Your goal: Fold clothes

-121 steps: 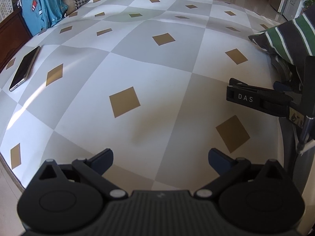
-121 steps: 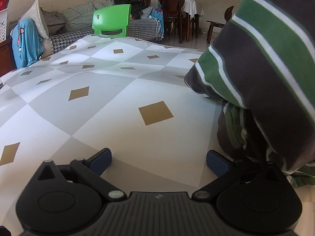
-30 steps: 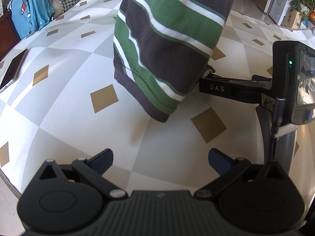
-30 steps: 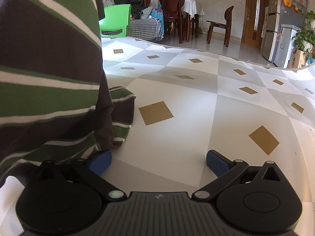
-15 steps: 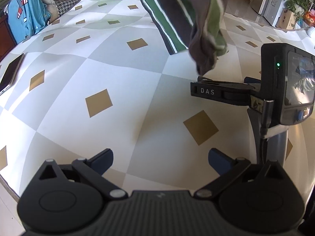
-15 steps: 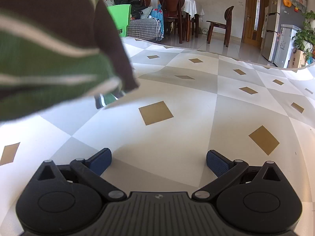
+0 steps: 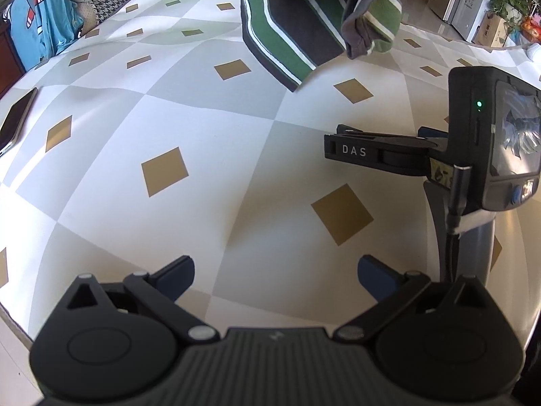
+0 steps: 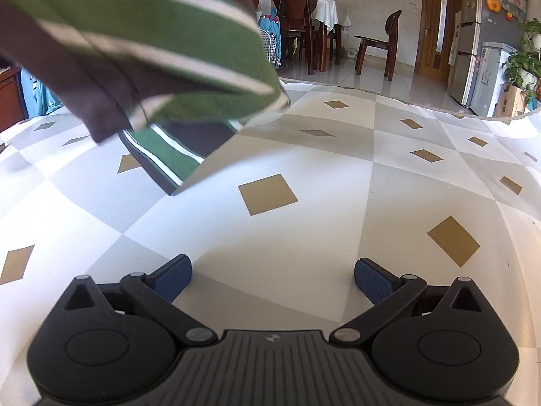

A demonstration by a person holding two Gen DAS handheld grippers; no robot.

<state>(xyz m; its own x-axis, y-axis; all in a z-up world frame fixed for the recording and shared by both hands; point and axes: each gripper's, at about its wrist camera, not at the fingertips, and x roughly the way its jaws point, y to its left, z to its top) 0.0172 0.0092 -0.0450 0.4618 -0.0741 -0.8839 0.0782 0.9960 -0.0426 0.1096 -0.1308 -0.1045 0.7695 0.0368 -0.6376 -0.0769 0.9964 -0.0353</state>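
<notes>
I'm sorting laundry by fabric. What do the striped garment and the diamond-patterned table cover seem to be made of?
The striped garment looks like soft knit cotton, matte; it drapes and bunches loosely, with a stitched hem. The fibre itself cannot be told. The table cover looks like smooth vinyl or coated cloth with a slight sheen: it lies flat, with a printed pattern and soft glare.

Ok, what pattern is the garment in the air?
The garment has dark grey and green stripes edged in white; clearest in the left wrist view.

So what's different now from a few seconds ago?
The striped shirt went from bunched at the table's right edge to up in the air over the middle. Neither the left gripper nor the right gripper holds it. Both stayed open; the phone hasn't moved.
</notes>
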